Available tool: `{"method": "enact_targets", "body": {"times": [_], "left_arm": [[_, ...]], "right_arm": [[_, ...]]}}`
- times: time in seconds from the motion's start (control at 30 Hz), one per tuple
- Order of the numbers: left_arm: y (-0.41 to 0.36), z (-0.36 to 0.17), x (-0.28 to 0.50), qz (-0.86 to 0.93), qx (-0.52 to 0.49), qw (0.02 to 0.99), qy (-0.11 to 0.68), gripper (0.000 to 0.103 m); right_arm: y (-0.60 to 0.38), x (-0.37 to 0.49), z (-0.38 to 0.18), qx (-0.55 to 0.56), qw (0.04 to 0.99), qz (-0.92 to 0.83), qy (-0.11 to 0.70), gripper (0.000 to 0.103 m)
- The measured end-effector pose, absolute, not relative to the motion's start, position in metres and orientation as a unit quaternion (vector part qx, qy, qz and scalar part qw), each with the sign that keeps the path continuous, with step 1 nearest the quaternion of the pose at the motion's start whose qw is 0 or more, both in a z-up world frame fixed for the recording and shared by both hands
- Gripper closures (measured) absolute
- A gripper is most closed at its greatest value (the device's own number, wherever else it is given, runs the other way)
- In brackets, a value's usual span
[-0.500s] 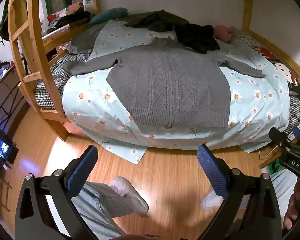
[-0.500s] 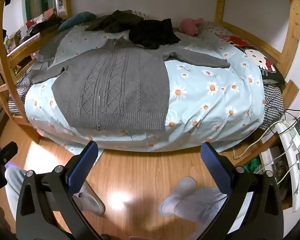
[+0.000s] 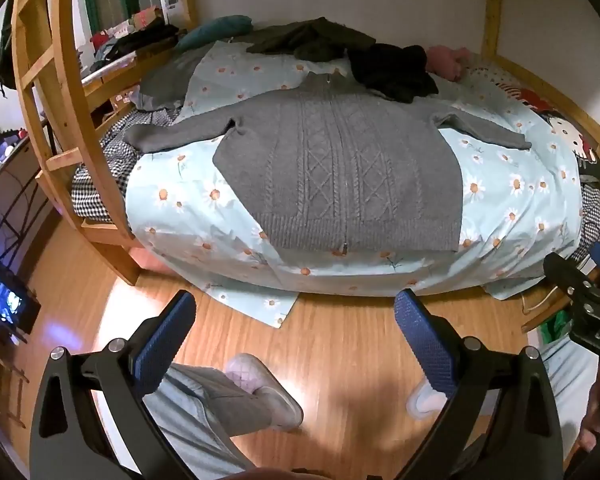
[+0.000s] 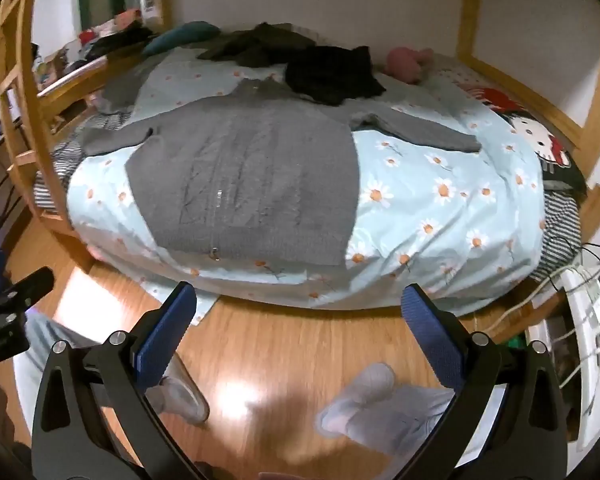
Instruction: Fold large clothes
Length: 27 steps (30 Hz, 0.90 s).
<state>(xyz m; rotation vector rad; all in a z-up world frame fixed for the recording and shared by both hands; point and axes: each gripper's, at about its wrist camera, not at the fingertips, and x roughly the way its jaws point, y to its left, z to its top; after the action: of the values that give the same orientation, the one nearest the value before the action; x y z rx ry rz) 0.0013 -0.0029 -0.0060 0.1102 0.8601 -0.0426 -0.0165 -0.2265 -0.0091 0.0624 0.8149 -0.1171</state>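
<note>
The grey cable-knit cardigan point(image 3: 340, 168) lay flat in the middle of the frame on the daisy-print duvet point(image 3: 188, 208), with sleeves spread out. The left gripper point(image 3: 296, 320) and the right gripper point(image 4: 298, 314) were both spread wide at the bottom, above the wooden floor point(image 3: 340, 332), holding nothing.

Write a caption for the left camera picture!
Open left gripper faces a flat gray sweater on the daisy bedspread.
</note>
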Motion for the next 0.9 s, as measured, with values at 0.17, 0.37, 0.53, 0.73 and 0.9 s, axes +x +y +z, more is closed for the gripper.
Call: {"method": "enact_targets", "body": {"times": [0.17, 0.37, 0.53, 0.73, 0.9], "left_arm": [[-0.0011, -0.0036, -0.0001, -0.022, 0.057, 0.907, 0.417, 0.006], [-0.0012, -0.0031, 0.0015, -0.023, 0.062, 0.906, 0.418, 0.006], [-0.0018, -0.0018, 0.0017, -0.024, 0.063, 0.906, 0.418, 0.006], [-0.0016, -0.0026, 0.0013, -0.025, 0.068, 0.905, 0.419, 0.006], [-0.0024, 0.0006, 0.0016, -0.025, 0.069, 0.905, 0.418, 0.006]], "right_arm": [[-0.2319, -0.0181, -0.0061, 0.037, 0.916, -0.059, 0.395, 0.002], [-0.2301, -0.0175, -0.0067, 0.034, 0.915, -0.055, 0.399, 0.003], [-0.2294, -0.0172, -0.0080, 0.033, 0.914, -0.054, 0.401, 0.003], [-0.2285, -0.0172, -0.0081, 0.032, 0.914, -0.054, 0.400, 0.003], [-0.2291, -0.0171, -0.0078, 0.032, 0.914, -0.054, 0.400, 0.003]]}}
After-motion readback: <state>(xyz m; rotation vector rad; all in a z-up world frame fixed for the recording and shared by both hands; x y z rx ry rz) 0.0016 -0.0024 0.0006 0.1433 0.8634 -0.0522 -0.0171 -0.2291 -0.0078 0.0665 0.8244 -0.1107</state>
